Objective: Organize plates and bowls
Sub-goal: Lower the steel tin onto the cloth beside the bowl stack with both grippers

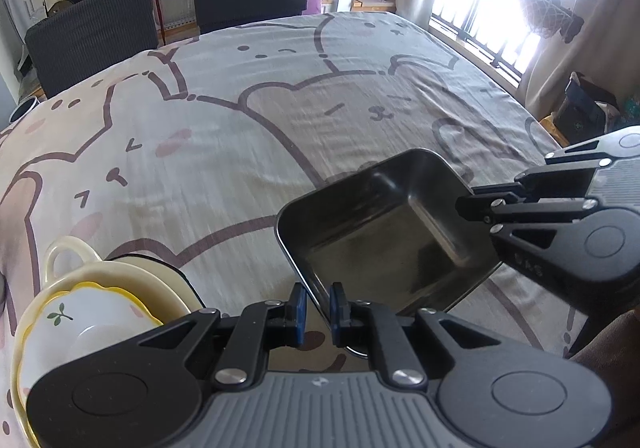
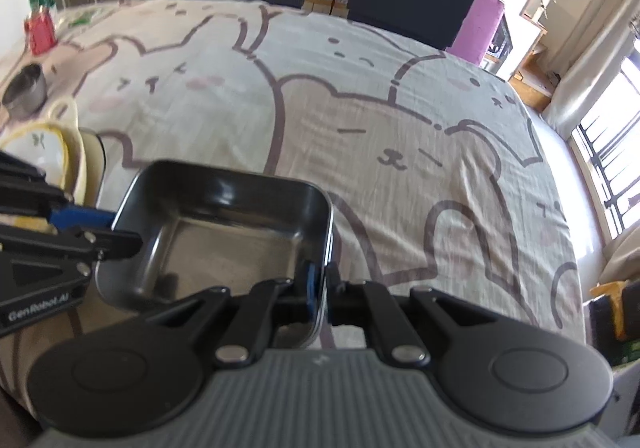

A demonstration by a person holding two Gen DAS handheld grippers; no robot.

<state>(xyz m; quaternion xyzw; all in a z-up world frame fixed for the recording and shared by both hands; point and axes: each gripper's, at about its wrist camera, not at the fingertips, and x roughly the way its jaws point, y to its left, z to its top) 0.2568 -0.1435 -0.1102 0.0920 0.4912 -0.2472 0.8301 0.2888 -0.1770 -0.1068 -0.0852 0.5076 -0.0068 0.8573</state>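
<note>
Left gripper [image 1: 319, 310] clamped on near rim of square metal tray [image 1: 384, 224], right gripper [image 2: 320, 290] pinching its right rim. Held above bear-print tablecloth [image 1: 240, 136]. Stacked bowls [image 1: 92, 312] near left.

Left claw [image 1: 319, 308] and right claw [image 2: 319, 290] both clamped, converging from adjacent sides.

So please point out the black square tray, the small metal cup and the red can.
black square tray [image 2: 224, 240]: right wrist view, on its inner floor.
small metal cup [image 2: 25, 90]: right wrist view, on its side wall.
red can [image 2: 39, 33]: right wrist view, on its body.
</note>
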